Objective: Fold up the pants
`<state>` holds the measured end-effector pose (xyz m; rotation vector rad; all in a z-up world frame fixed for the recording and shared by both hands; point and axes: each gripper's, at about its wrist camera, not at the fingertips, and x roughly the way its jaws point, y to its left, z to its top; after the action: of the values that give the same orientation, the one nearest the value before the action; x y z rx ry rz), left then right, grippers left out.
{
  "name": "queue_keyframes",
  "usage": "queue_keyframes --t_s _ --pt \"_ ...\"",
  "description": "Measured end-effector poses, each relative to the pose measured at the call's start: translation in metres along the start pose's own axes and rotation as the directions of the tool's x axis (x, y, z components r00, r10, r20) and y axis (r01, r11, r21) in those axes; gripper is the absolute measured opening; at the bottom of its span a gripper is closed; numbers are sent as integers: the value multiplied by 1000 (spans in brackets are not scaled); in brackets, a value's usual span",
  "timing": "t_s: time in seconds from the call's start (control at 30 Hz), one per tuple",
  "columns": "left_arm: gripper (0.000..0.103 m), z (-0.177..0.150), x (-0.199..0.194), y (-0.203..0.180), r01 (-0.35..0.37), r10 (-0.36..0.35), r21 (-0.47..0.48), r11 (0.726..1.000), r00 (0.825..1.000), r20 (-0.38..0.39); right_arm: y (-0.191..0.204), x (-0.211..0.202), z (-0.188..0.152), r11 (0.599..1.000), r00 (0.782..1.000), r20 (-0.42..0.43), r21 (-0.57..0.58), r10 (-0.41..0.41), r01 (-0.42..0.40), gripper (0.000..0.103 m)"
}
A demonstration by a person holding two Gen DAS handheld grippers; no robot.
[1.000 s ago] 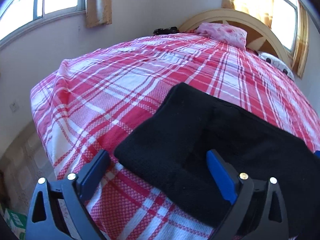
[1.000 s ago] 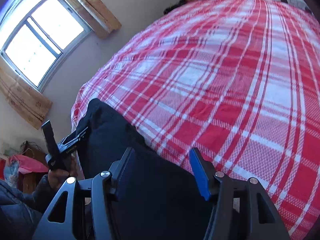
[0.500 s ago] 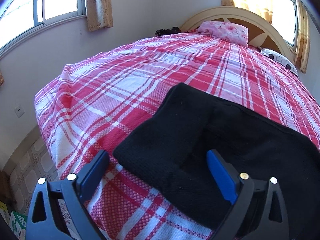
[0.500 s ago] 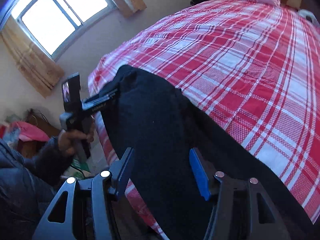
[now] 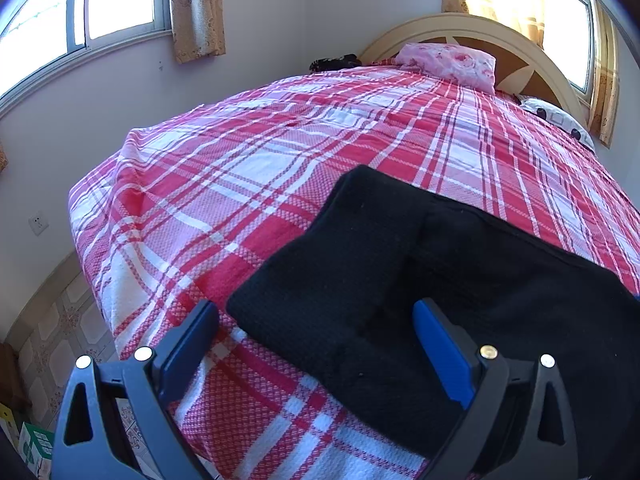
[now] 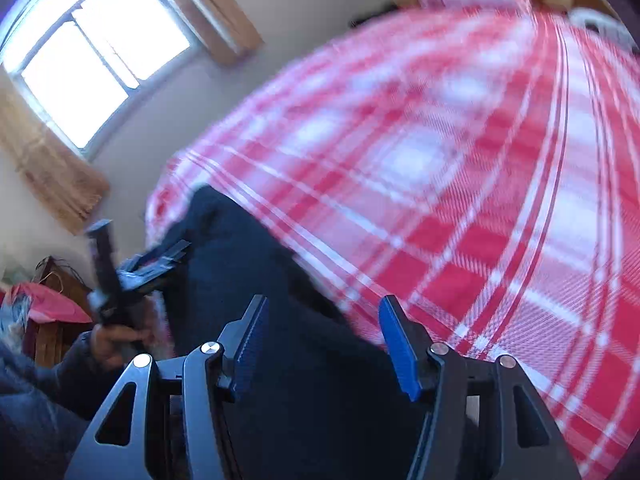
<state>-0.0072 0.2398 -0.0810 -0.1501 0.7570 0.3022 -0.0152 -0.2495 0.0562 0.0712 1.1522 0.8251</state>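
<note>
the black pants (image 5: pixel 420 280) lie on the near right part of the bed (image 5: pixel 240 168), already folded over once, with one thick corner pointing to the near left. your left gripper (image 5: pixel 316 344) hangs just over that corner with its fingers (image 5: pixel 440 356) spread apart, gripping nothing. your right gripper (image 6: pixel 322 340) is over the other end of the pants (image 6: pixel 280 320), fingers (image 6: pixel 400 348) apart too and empty, and its view is all blurry.

here is what could go wrong. if you pinch only the top layer, the fold will pull open and you get a messy lump. if you dip too deep, you may grab the red check sheet (image 5: pixel 200 240) along with the pants and drag it up. the near edge of the bed is close, so a hard tug toward you could slide the pants off.
</note>
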Motion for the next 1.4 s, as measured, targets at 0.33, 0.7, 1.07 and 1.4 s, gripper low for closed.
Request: queue_keyframes --t_s 0.33,0.7,1.07,1.4 --pt "101 1 0 -2 -2 2 3 1000 1000 0 38 4 -36 996 993 -82 -41 80 -83 59" --pt "101 1 0 -2 -2 2 3 1000 1000 0 44 -10 -48 997 999 -42 -77 -28 24 59" --pt "101 0 0 -2 -5 5 0 1000 1000 1 33 -27 -43 996 996 56 -55 -71 74 59" --pt "102 1 1 -2 9 -9 7 1000 1000 -2 63 28 -14 991 997 -12 -111 73 -73 59"
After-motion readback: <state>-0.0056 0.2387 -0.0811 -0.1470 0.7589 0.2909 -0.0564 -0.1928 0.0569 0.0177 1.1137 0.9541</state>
